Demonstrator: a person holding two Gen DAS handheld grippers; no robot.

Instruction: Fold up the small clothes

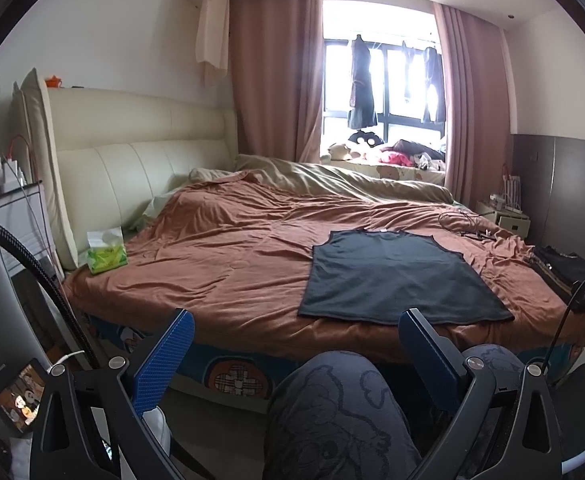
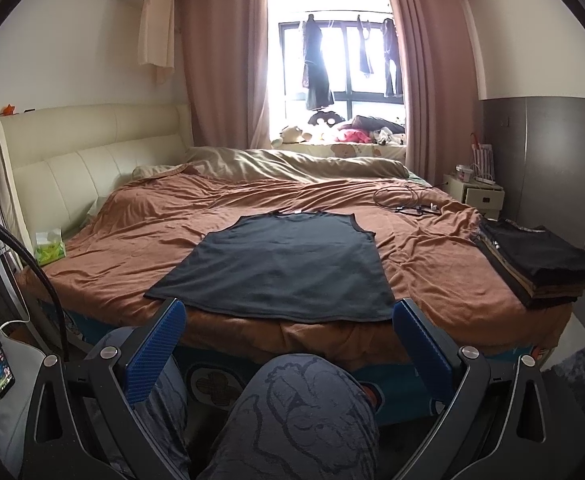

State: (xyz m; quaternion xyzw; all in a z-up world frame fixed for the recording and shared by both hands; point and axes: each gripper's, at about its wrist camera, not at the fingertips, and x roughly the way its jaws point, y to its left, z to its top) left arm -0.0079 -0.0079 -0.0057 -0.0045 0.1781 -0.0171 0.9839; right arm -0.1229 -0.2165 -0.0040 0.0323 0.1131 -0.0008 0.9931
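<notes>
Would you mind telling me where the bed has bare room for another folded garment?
Free: the brown cover between the tissue pack and the dark vest. Crowded: the right side, with the folded stack and cables.

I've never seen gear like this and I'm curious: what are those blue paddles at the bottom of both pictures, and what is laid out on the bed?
Each picture comes from a fisheye camera on a hand-held gripper, looking forward along its two blue fingers. One view shows the left gripper, the other the right gripper. Both are open and hold nothing. The person's knees show below them. On the brown bedcover lies a dark sleeveless top, spread flat and unfolded. To its right is a stack of folded clothes, and a green tissue pack sits near the headboard.
</notes>
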